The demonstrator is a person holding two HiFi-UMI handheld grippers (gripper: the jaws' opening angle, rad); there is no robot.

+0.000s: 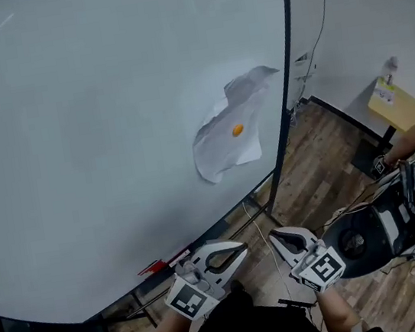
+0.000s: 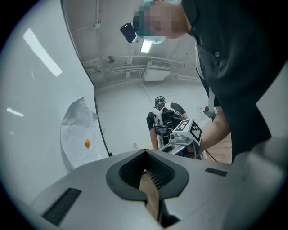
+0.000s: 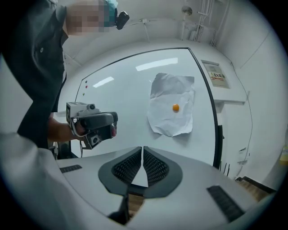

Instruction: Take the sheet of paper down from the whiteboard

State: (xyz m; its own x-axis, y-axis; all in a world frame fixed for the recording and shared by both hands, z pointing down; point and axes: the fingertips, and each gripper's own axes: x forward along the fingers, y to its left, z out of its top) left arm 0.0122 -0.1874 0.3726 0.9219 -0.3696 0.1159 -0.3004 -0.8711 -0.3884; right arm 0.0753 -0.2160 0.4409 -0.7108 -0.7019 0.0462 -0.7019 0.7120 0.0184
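A crumpled white sheet of paper (image 1: 228, 136) hangs on the whiteboard (image 1: 95, 139), pinned by a small orange magnet (image 1: 238, 130); its top right corner curls off the board. Both grippers are low, below the board's bottom edge and well short of the paper. My left gripper (image 1: 241, 249) is shut with nothing in it, as is my right gripper (image 1: 274, 235). The left gripper view has the paper (image 2: 77, 134) far to the left of the shut jaws (image 2: 145, 153). In the right gripper view the paper (image 3: 172, 111) lies up and to the right of the jaws (image 3: 142, 150).
The board's black frame edge (image 1: 287, 72) runs down just right of the paper. A red marker (image 1: 153, 268) lies on the ledge. Another person with camera gear (image 1: 405, 221) stands at the right on the wooden floor, near a yellow box (image 1: 393, 101).
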